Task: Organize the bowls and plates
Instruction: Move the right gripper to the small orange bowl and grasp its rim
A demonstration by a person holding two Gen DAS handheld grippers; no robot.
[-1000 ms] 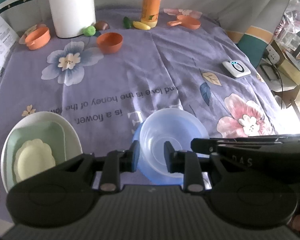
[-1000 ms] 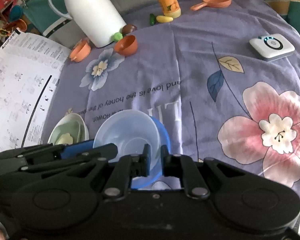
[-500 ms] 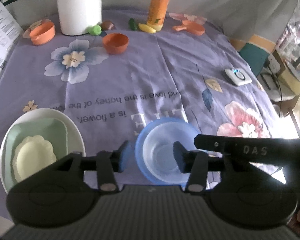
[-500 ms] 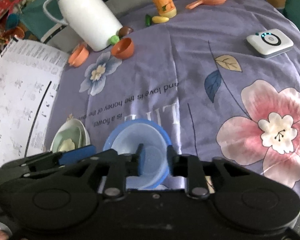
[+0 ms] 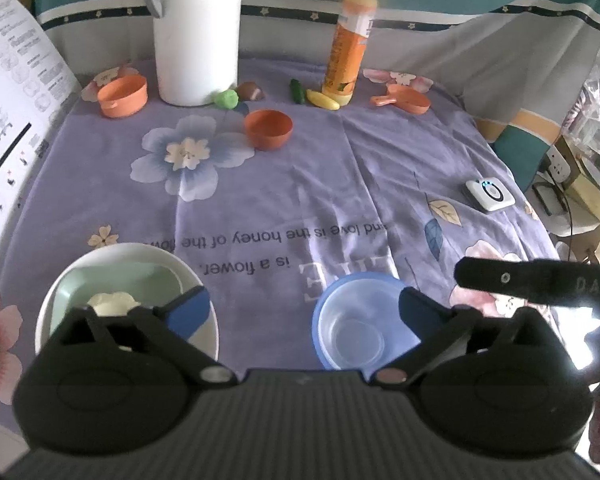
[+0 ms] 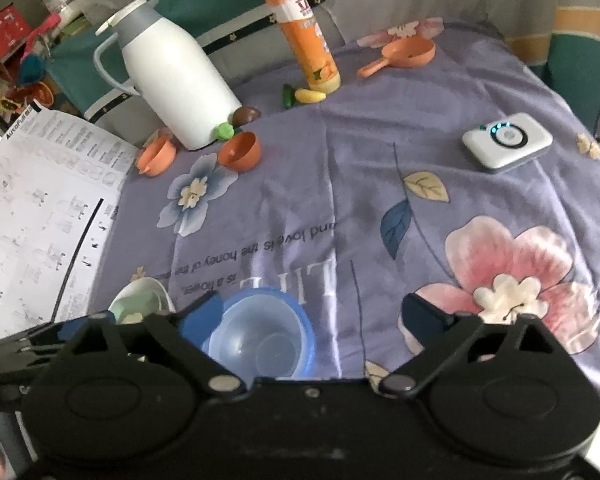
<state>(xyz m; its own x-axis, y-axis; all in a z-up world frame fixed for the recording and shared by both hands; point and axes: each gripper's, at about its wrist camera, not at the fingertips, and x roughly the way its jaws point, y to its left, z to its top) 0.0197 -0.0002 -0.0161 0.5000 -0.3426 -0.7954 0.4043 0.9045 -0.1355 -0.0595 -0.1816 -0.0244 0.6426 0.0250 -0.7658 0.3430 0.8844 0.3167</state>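
Note:
A clear bowl nested in a blue bowl (image 5: 356,328) sits on the purple cloth near me; it also shows in the right wrist view (image 6: 260,332). A white bowl (image 5: 112,256) at the near left holds a green square dish and a pale yellow scalloped plate; it shows in the right wrist view (image 6: 140,300) too. My left gripper (image 5: 304,308) is open and empty, raised above the cloth between the two stacks. My right gripper (image 6: 312,316) is open and empty, raised just right of the blue bowl.
At the back stand a white jug (image 5: 196,32), an orange bottle (image 5: 348,48), an orange bowl (image 5: 268,128), an orange cup (image 5: 122,96), an orange scoop (image 5: 404,100) and small toy foods. A white device (image 5: 490,194) lies right. Paper sheets (image 6: 32,208) lie left.
Both grippers have opened wide and let go of the nested bowls. Both have lifted and pulled back; the bowls now sit on the cloth.

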